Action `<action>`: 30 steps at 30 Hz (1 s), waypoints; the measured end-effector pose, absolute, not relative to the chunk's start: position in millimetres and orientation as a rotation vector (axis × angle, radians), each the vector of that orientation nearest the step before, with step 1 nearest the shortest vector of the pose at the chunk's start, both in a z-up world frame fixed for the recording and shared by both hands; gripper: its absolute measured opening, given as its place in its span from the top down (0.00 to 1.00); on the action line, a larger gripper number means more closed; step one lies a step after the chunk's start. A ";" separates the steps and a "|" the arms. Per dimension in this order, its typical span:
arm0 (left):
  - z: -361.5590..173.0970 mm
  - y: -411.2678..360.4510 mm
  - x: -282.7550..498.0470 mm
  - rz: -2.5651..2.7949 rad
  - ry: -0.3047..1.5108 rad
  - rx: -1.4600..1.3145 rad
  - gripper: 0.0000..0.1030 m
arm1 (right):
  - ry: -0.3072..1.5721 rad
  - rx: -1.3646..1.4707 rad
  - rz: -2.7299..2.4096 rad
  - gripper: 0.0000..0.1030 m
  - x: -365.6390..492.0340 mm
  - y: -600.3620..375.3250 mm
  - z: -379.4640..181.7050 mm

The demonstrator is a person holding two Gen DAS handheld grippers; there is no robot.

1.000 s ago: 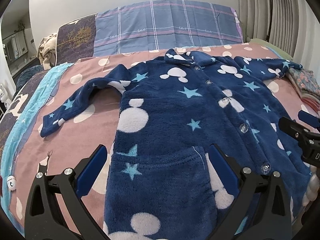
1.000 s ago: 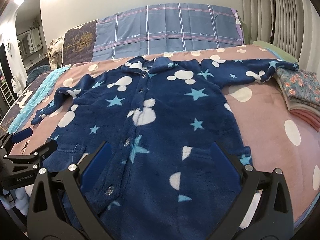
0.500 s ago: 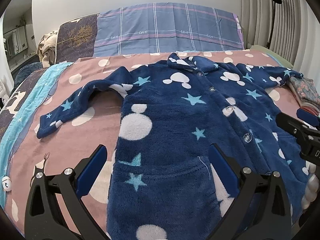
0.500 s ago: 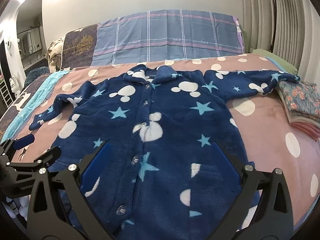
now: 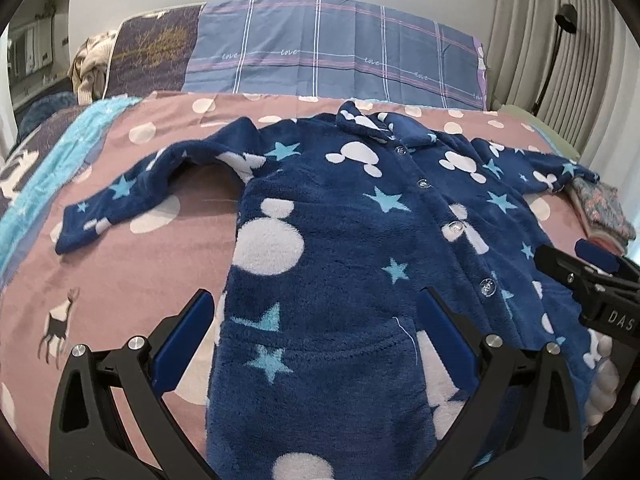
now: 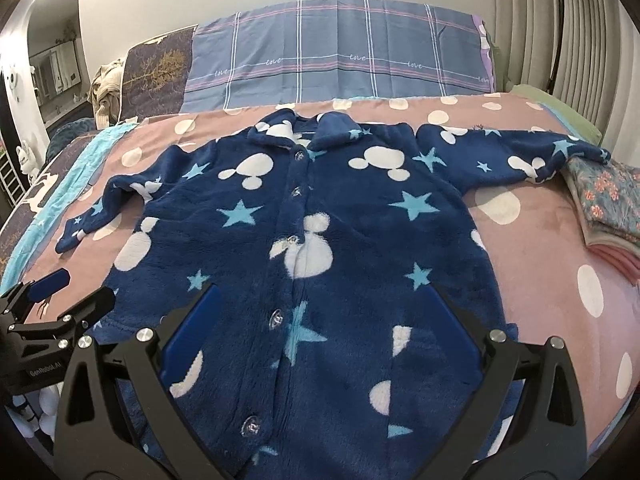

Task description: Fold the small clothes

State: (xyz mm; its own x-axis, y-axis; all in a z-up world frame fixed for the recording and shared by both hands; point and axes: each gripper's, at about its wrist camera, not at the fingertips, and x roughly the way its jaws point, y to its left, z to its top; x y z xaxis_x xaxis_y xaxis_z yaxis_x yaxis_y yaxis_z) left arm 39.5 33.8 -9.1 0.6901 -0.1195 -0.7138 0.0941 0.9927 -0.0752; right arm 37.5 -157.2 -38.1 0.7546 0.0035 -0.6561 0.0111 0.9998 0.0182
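A small navy fleece jacket [image 5: 344, 248] with white mouse shapes, light blue stars and a row of clear buttons lies spread flat, front up, on the pink dotted bed; it also shows in the right wrist view [image 6: 320, 240]. Both sleeves are stretched out sideways. My left gripper [image 5: 312, 316] is open and empty above the jacket's lower left front. My right gripper [image 6: 320, 308] is open and empty above the lower middle, near the button row. Each gripper shows at the edge of the other's view: the right one [image 5: 580, 272], the left one [image 6: 60, 300].
A stack of folded clothes [image 6: 604, 208] lies on the right of the bed, touched by the right sleeve's cuff. A plaid pillow [image 6: 340, 60] stands at the head. A turquoise blanket strip [image 5: 52, 168] runs along the left edge. Curtains hang on the right.
Both grippers have drawn back and risen a little, so more of the jacket and bed shows. The jacket has not moved. Both grippers stay open.
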 end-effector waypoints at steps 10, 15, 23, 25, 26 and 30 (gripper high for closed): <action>-10.9 39.8 42.1 -0.126 0.795 -0.059 0.01 | 0.737 0.000 -0.004 0.02 44.8 -150.1 -39.8; -12.1 42.7 44.2 -0.130 0.787 -0.070 0.01 | 0.736 -0.015 -0.006 0.02 49.3 -145.0 -39.9; -17.8 70.0 61.3 -0.165 0.777 -0.184 0.13 | 0.735 -0.036 -0.001 0.02 62.6 -139.7 -38.3; -26.9 104.5 76.9 -0.171 0.819 -0.361 0.28 | 0.728 -0.036 0.001 0.02 65.9 -139.6 -36.8; -30.5 114.9 81.3 -0.166 0.833 -0.415 0.36 | 0.726 -0.035 0.002 0.02 67.1 -140.0 -36.2; -60.3 200.5 104.1 -0.023 0.880 -0.732 0.44 | 0.720 -0.034 0.004 0.02 72.7 -141.6 -35.9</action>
State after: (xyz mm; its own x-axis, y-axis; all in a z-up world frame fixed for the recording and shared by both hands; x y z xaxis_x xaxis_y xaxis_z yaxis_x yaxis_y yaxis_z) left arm 104.1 200.5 -60.3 0.6530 -0.3066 -0.6925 -0.2706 0.7596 -0.5914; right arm 72.7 -141.6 -35.9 0.7520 -0.0079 -0.6591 -0.0157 0.9994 -0.0298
